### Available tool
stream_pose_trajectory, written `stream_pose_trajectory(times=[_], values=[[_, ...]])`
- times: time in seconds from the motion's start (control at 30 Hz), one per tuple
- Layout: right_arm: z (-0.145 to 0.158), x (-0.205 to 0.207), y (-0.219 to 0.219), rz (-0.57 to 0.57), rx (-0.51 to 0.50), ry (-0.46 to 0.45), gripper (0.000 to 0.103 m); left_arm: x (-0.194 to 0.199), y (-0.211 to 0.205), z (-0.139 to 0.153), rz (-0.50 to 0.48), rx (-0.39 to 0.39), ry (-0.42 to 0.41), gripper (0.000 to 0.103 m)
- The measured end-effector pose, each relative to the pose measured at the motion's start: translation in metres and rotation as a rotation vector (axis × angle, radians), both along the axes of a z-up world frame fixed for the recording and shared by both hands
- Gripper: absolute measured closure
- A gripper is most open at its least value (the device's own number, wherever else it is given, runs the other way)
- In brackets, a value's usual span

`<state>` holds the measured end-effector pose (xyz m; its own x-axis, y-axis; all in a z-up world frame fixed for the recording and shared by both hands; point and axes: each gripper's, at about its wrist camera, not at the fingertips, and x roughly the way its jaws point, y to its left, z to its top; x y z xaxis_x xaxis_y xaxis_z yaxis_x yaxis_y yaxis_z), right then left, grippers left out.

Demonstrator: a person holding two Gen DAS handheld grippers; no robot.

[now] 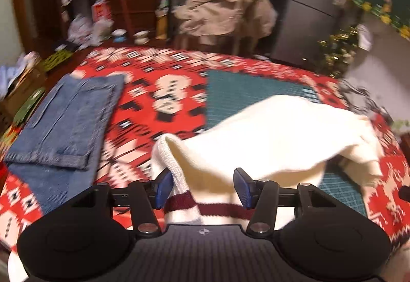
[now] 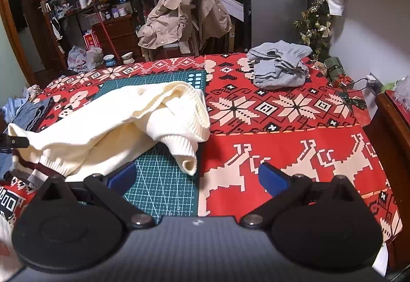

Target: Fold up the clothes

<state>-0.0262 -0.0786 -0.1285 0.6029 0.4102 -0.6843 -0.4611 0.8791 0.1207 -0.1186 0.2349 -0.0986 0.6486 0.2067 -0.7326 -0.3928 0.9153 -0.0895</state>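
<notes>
Your left hand-held gripper (image 1: 202,187) has its jaws apart, with the ribbed, dark-striped hem of the cream sweater (image 2: 107,123) running between them and lying against the left pad; whether that pad bears any of the cloth's weight is not clear, since the left view is blurred. Your right hand-held gripper (image 2: 197,177) is spread wide with nothing in it, poised over the green cutting mat (image 2: 164,184) near a loose cuff. The sweater lies bunched and partly raised across the mat on the worktop (image 2: 294,143), a sleeve doubled over its middle. To fold it well, judge it as needing a flat start: close squarely on the hem's thick rib, not the thin knit, take the matching corner with the other side, and pull the two apart evenly so the body spreads on the mat without twisting. Knit stretches and sags, so keep it low. The folded jeans (image 1: 64,123) at the left and the grey heap (image 2: 279,66) at the far end lie well clear.
</notes>
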Motion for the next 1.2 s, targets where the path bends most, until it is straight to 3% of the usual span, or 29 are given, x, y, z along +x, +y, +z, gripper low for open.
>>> stream_pose_trajectory(times=[0.1, 0.33, 0.53, 0.57, 0.6, 0.63, 0.67, 0.7, 0.93, 1.07, 1.2], values=[[-0.002, 0.0, 0.0, 0.003, -0.001, 0.004, 0.001, 0.012, -0.018, -0.001, -0.078, 0.019, 0.0, 0.045], [-0.007, 0.0, -0.004, 0.007, -0.007, 0.035, 0.001, 0.049, -0.075, -0.011, -0.305, 0.148, -0.029, 0.044], [-0.004, 0.0, -0.012, -0.009, 0.01, 0.045, 0.001, 0.092, -0.119, -0.04, -0.397, 0.417, 0.02, 0.045], [-0.003, 0.0, -0.013, -0.013, 0.013, 0.044, 0.001, 0.096, -0.123, -0.043, -0.398, 0.461, 0.019, 0.047], [-0.002, 0.0, -0.015, -0.017, 0.015, 0.042, 0.001, 0.1, -0.125, -0.045, -0.391, 0.484, 0.016, 0.058], [-0.002, -0.001, -0.016, -0.018, 0.017, 0.041, 0.001, 0.104, -0.125, -0.046, -0.375, 0.487, 0.018, 0.068], [-0.002, -0.001, -0.016, -0.02, 0.018, 0.042, 0.001, 0.109, -0.122, -0.045, -0.346, 0.473, 0.031, 0.092], [-0.003, -0.001, -0.017, -0.022, 0.018, 0.044, 0.001, 0.114, -0.116, -0.042, -0.305, 0.448, 0.041, 0.098], [-0.004, 0.0, -0.014, -0.01, 0.017, 0.046, 0.001, 0.086, -0.059, 0.002, -0.077, 0.295, -0.044, 0.099], [-0.006, 0.002, -0.008, -0.004, 0.038, 0.052, 0.001, 0.056, -0.027, 0.023, -0.004, 0.222, -0.064, 0.099], [-0.009, 0.004, -0.003, 0.003, 0.059, 0.059, 0.001, 0.033, -0.011, 0.024, 0.033, 0.172, -0.035, 0.099]])
